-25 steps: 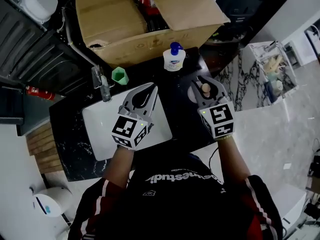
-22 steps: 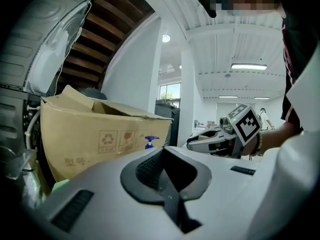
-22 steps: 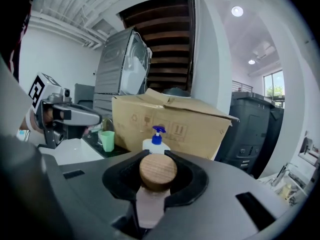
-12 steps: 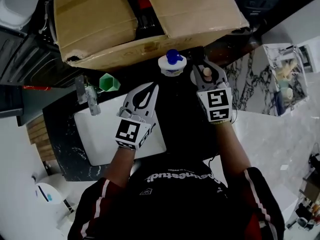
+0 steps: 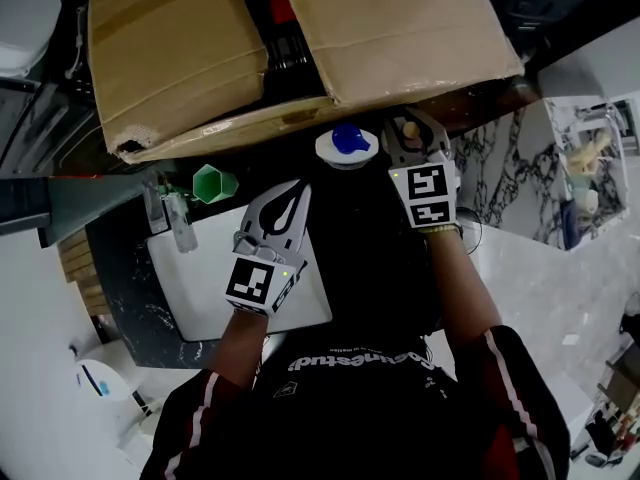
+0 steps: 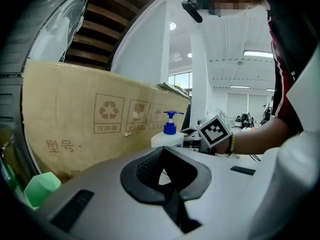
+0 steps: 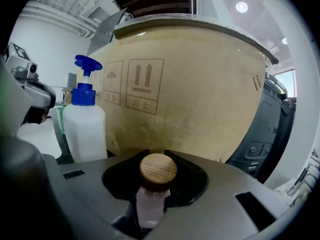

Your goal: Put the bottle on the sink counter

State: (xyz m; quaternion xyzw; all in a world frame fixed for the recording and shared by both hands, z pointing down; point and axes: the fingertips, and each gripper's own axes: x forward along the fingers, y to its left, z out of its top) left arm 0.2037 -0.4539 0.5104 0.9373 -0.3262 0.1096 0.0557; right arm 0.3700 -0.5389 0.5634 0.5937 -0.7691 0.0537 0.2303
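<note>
A small clear bottle with a round wooden stopper [image 7: 157, 170] stands upright between the jaws of my right gripper [image 7: 156, 159], which is shut on its neck. In the head view the stopper [image 5: 409, 128] shows at the right gripper [image 5: 410, 120], just right of a white pump bottle with a blue head [image 5: 346, 145] and close to the cardboard box [image 5: 300, 48]. My left gripper [image 5: 296, 186] hovers over the sink's [image 5: 205, 268] right part with its jaws closed and nothing between them. The left gripper [image 6: 162, 151] points at the pump bottle [image 6: 167, 134].
The big cardboard box [image 7: 190, 84] stands on the black counter [image 5: 125, 288] behind the sink. A green cup [image 5: 212, 183] and the faucet [image 5: 172, 213] sit at the sink's back left. The pump bottle [image 7: 85, 119] stands just left of my right gripper. A marble-patterned surface [image 5: 510, 188] lies to the right.
Both grippers have moved forward toward the box. The right one, still holding the small bottle, has come level with the pump bottle. The left has advanced less.
</note>
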